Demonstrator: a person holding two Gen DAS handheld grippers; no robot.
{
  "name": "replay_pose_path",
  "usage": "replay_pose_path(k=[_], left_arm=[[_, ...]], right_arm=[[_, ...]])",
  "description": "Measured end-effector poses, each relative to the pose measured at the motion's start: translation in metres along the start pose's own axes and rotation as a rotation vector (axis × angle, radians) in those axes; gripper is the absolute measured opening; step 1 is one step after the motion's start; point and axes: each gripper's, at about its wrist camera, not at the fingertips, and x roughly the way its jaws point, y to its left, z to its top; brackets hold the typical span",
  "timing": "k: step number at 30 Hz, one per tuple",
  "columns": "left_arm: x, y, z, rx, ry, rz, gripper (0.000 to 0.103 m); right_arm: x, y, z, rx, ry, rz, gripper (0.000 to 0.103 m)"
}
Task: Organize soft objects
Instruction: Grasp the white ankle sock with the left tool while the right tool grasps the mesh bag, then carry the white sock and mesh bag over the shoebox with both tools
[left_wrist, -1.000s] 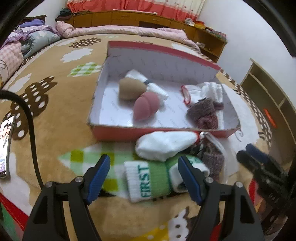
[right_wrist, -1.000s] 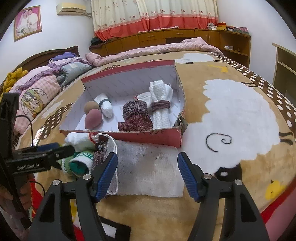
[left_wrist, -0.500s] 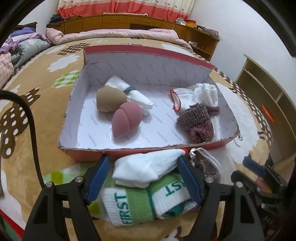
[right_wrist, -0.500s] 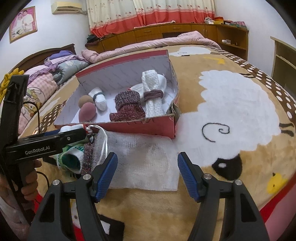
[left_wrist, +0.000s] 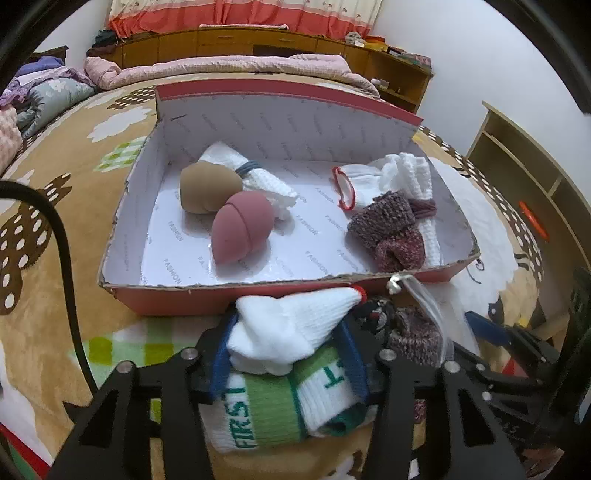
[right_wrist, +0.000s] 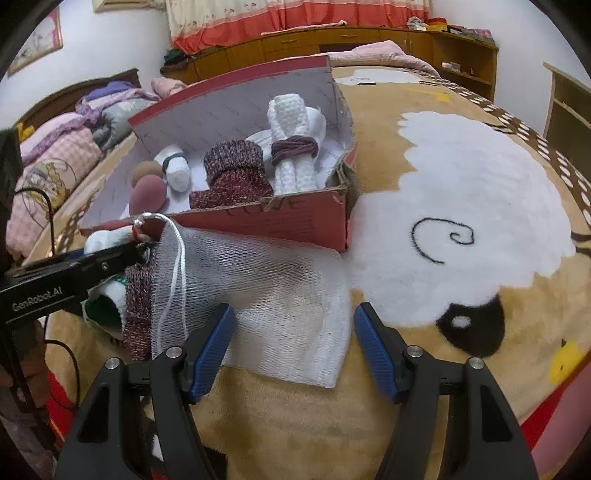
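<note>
A white sock (left_wrist: 291, 328) lies atop a green-striped sock (left_wrist: 273, 410), near the box (left_wrist: 177, 299) of rolled socks

bed blanket (right_wrist: 480, 206) | on it: red box (right_wrist: 280, 221); mesh bag (right_wrist: 280, 295); green-white sock (left_wrist: 273, 410); black cable (left_wrist: 62, 258)

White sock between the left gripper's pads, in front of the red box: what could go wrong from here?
1. The left gripper is closing on the white sock, which lies on the green FIRST sock; the pads reach low, so that one may get pinched too.
2. The mesh bag drawstring runs right beside the left gripper and could snag on a lift.
3. The red box wall stands just ahead; a low carry could catch its torn rim.
</note>
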Motion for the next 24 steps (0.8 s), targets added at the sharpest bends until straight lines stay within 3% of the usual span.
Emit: replay_pose_path(k=[2,7,10,13,24], left_arm=[[-0.001,-0.001,0.0,0.005,-0.004,-0.002,0.046],[-0.003,-0.003,-0.002,0.008,-0.011,-0.004,0.036],[-0.006,-0.001,-0.002,-0.005,-0.011,-0.011,0.032],[-0.009,0.001,-0.002,-0.017,-0.013,-0.018,0.03],[-0.034,0.002,-0.001,-0.025,-0.06,-0.032,0.028]], right_arm=[[0.001,0.003,0.0,-0.007,0.002,-0.008,0.066],[-0.001,0.006,-0.001,-0.017,-0.003,-0.009,0.026],[-0.004,0.008,-0.002,-0.021,-0.011,0.02,0.012],[-0.011,0.012,-0.003,-0.03,-0.034,0.031,0.008],[-0.042,0.023,0.007,-0.053,-0.109,0.063,0.007]])
